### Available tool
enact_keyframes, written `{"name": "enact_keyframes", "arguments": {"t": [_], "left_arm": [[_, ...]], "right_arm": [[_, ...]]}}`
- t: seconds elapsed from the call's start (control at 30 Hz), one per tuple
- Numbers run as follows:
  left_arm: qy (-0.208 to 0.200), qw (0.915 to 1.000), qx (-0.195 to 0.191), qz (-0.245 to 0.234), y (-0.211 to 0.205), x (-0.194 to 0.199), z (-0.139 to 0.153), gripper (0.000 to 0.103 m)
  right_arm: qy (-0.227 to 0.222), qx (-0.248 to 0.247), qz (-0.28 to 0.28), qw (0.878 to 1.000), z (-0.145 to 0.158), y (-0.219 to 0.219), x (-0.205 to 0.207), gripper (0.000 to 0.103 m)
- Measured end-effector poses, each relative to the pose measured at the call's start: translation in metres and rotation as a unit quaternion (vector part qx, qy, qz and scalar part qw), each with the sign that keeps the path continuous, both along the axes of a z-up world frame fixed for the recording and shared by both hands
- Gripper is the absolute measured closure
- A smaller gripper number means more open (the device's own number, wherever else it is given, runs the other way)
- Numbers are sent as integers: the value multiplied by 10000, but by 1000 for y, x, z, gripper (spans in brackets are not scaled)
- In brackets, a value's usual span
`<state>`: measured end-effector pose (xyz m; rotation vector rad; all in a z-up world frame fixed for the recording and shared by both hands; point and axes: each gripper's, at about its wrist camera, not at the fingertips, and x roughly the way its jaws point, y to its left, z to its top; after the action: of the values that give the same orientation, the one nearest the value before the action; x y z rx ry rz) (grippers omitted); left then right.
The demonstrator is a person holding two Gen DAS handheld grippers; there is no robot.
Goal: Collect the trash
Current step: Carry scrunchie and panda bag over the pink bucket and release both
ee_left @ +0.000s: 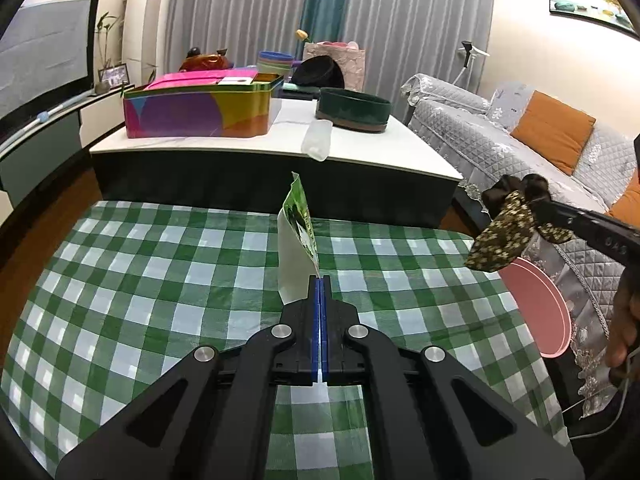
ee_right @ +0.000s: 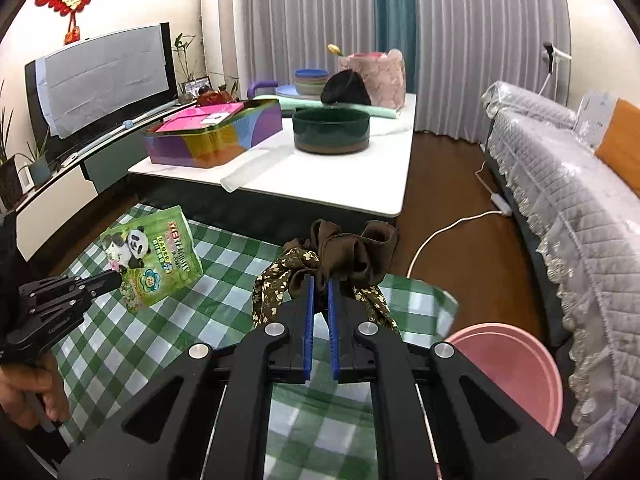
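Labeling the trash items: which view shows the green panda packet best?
Right wrist. The green panda packet faces that camera, printed front visible, held off the checkered cloth by the left tongs. The left wrist view sees it nearly edge-on, a thin strip above its own shut tongs.

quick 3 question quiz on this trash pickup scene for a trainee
1. True or false: both grippers hold something.
2. What does the left gripper grip? A) the green panda packet B) a bottle C) a cup
3. Which side of the checked cloth is the pink basin on, as the person faces it?

Key:
1. True; the right gripper is shut on the brown floral fabric.
2. A
3. Right
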<state>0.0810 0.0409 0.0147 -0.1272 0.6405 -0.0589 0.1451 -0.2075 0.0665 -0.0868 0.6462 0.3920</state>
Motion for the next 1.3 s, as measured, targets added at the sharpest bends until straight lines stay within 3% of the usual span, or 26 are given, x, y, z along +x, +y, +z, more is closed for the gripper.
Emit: {"name": "enact_keyframes", "arguments": {"t": [0.23,0.43,0.8,1.3], "left_arm": [[-117,9998,108,-122,-10,-13,10,103],[-165,9996,168,-186,-19,-21,13,103],[-197,9988,271,-365,-41,-24,14,103],[-268,9961,345,-770,-78,-22,15,103]], "right_arm": [[-174,16,-66,9998,16,-18,-26,96],[-244,72,-226,9994,8,-32,-40,96],[-206,132,-581,9980,-12,-63,-45,96],[-454,167,-1065,9931,-1,-103,-51,96]]}}
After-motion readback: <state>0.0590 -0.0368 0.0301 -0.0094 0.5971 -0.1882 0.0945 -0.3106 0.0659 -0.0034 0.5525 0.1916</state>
